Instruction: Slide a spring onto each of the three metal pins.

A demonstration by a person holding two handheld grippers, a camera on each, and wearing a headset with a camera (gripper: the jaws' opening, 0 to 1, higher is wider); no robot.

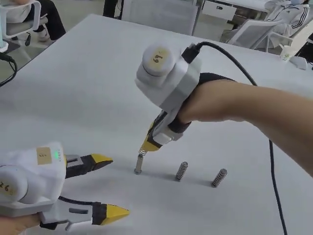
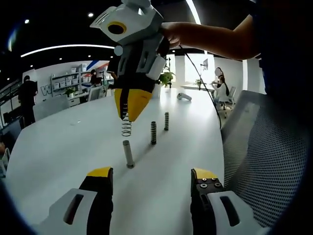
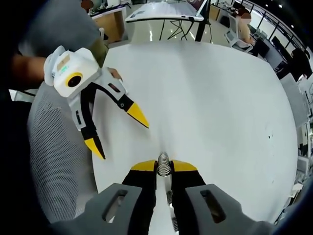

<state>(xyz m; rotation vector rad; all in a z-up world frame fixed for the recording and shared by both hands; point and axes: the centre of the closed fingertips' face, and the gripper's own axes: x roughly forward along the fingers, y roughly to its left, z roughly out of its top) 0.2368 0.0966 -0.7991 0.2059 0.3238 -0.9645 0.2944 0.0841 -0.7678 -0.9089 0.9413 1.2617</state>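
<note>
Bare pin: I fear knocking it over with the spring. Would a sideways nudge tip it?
Likely yes: the pin is tall and thin on a small foot. It looks like rigid metal, so bending seems unlikely. Toppled, its round shaft would probably roll.

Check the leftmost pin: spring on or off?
Off. The spring, clamped in the right tool, hangs over the pin; its shaft is bare.

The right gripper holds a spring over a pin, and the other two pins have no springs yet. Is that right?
Not quite. The right gripper does hold a spring over a pin, but the other two already wear springs, as the head view shows.
</note>
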